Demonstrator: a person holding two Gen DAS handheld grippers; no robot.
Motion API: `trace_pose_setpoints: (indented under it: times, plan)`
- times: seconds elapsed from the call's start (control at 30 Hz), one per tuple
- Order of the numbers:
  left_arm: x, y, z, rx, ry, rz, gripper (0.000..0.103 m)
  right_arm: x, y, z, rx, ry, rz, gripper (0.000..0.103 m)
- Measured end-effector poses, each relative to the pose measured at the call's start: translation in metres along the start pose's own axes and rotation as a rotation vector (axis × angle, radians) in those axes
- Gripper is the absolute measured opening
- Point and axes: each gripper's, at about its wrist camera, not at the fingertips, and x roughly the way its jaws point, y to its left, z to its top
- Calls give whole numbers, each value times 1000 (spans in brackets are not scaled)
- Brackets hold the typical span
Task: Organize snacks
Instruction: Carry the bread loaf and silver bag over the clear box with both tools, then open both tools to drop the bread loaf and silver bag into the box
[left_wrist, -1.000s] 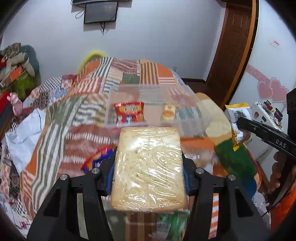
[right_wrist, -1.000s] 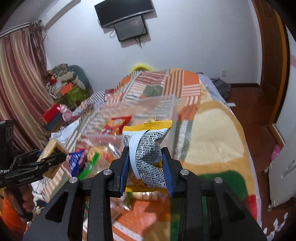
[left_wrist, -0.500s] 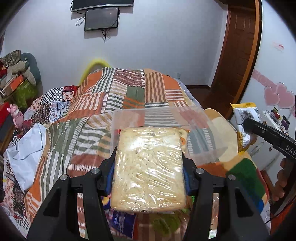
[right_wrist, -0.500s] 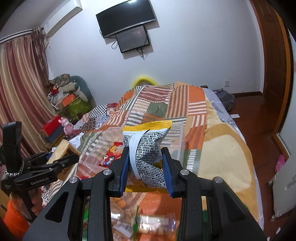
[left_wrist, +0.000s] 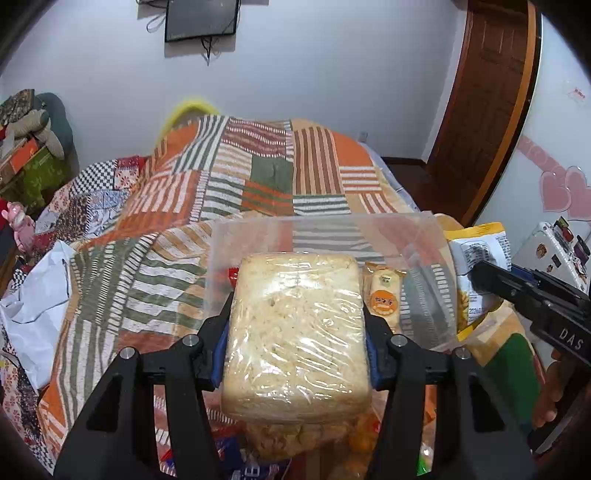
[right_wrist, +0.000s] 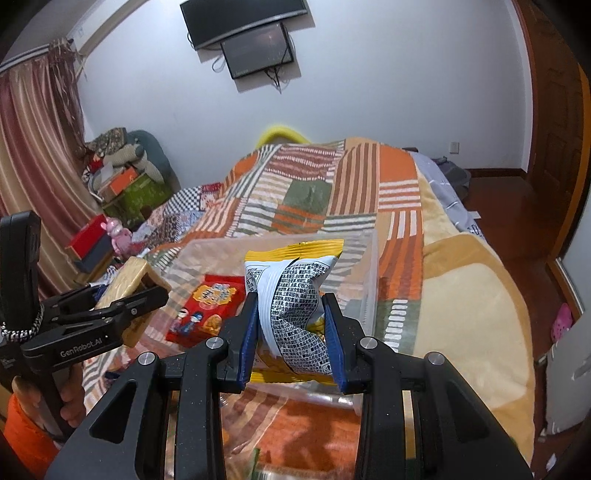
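Trouble could come: our left gripper (left_wrist: 295, 343) pinched the wrapped noodle block (left_wrist: 295, 332), our right gripper (right_wrist: 291, 328) squeezed the snack bag (right_wrist: 295, 299), both over the clear box (left_wrist: 424, 236); bumping its soft wall might tip it.

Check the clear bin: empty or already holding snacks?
Holding snacks: the clear bin holds a red packet and an orange-labelled packet.

Both grippers have advanced toward the clear plastic bin (left_wrist: 424, 236) on the bed. The wrapped noodle block (left_wrist: 295, 336) in the left gripper (left_wrist: 295, 345) now overlaps the bin's near side, hiding most of the red snack packet (right_wrist: 207, 308). The yellow-and-white snack bag (right_wrist: 295, 310) in the right gripper (right_wrist: 293, 349) now stands before the bin's interior.
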Motion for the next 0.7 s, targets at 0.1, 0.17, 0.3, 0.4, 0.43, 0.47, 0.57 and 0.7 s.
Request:
trace_pose_setpoints:
  times: [0.1, 0.17, 0.3, 0.4, 0.43, 0.47, 0.57, 0.7]
  plan:
    - [13, -2, 1, 11, 20, 0, 56, 10, 0, 0, -4, 20, -6, 30]
    - [22, -3, 1, 16, 34, 14, 56, 17, 2, 1, -10, 38, -12, 30]
    - [33, 0, 0, 3, 55, 4, 56, 26, 5, -2, -32, 68, -24, 30]
    - [32, 0, -1, -3, 56, 3, 56, 32, 6, -5, -44, 90, -26, 30]
    - [30, -1, -2, -5, 55, -14, 56, 32, 7, -7, -47, 94, -29, 30]
    - [29, -1, -2, -5, 52, -17, 56, 32, 6, -8, -48, 97, -31, 31]
    - [25, -5, -2, 23, 36, 12, 56, 35, 5, -9, -45, 115, -25, 31]
    - [17, -7, -4, 42, 37, 20, 56, 32, 7, -11, -46, 122, -27, 34]
